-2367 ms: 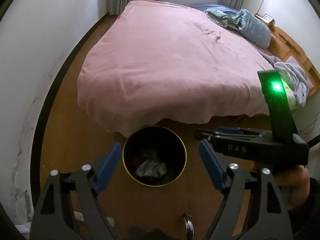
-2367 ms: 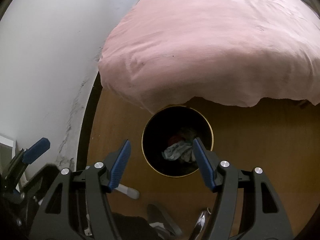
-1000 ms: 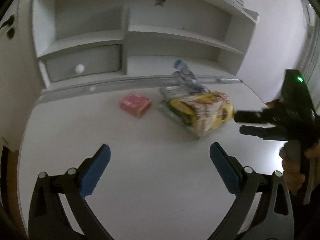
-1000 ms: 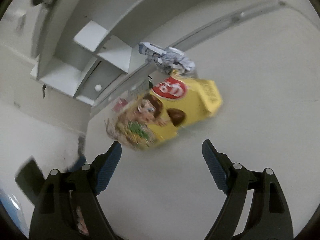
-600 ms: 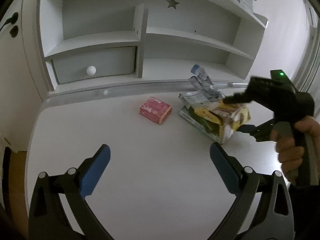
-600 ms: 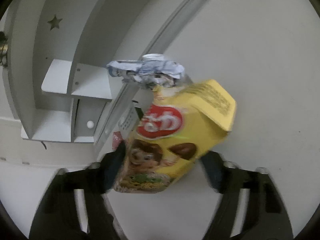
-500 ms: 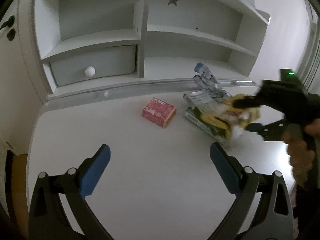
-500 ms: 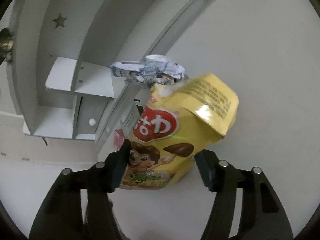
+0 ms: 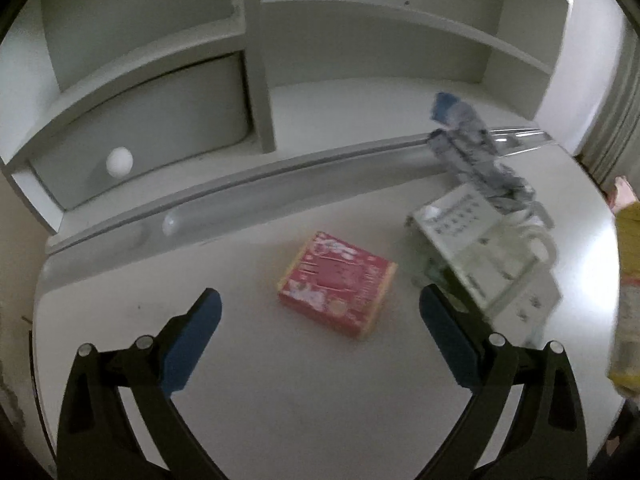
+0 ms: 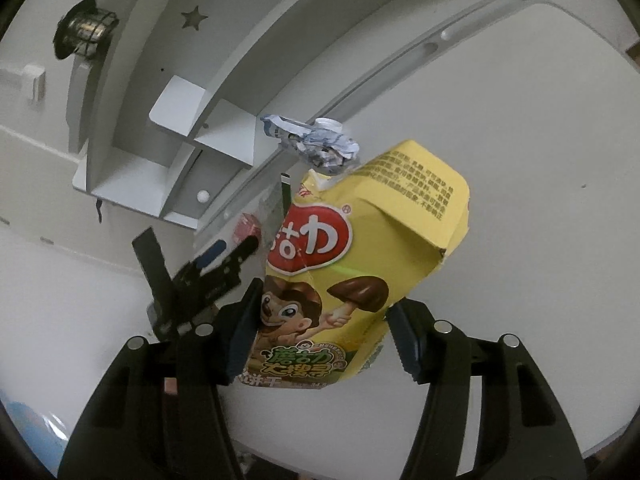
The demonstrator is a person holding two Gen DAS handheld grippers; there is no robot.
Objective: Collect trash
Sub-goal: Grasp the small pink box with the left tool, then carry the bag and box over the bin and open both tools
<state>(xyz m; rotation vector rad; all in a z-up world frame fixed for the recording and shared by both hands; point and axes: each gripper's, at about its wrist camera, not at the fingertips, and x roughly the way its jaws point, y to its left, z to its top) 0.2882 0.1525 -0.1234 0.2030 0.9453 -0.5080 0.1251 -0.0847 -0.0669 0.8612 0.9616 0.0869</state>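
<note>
In the right wrist view, a yellow snack bag (image 10: 360,248) with a cartoon hedgehog is pinched at its lower part between the blue pads of my right gripper (image 10: 324,334), which is shut on it. The same bag (image 9: 628,280) shows at the right edge of the left wrist view, away from the pile. A red box (image 9: 338,284) lies flat on the white desk (image 9: 280,400), just ahead of my left gripper (image 9: 320,332), which is open and holds nothing. To the box's right lie a white-green carton (image 9: 480,252) and a crumpled blue-white wrapper (image 9: 468,144).
A white shelf unit stands at the back of the desk, with a drawer and its round knob (image 9: 119,162). A raised rail (image 9: 280,176) runs along the desk's back. The left gripper (image 10: 216,256) shows beside the bag in the right wrist view.
Both grippers came from the bin by the bed to the desk. The right gripper shut on the yellow bag and carried it rightward off the pile. The left gripper moved closer to the red box.
</note>
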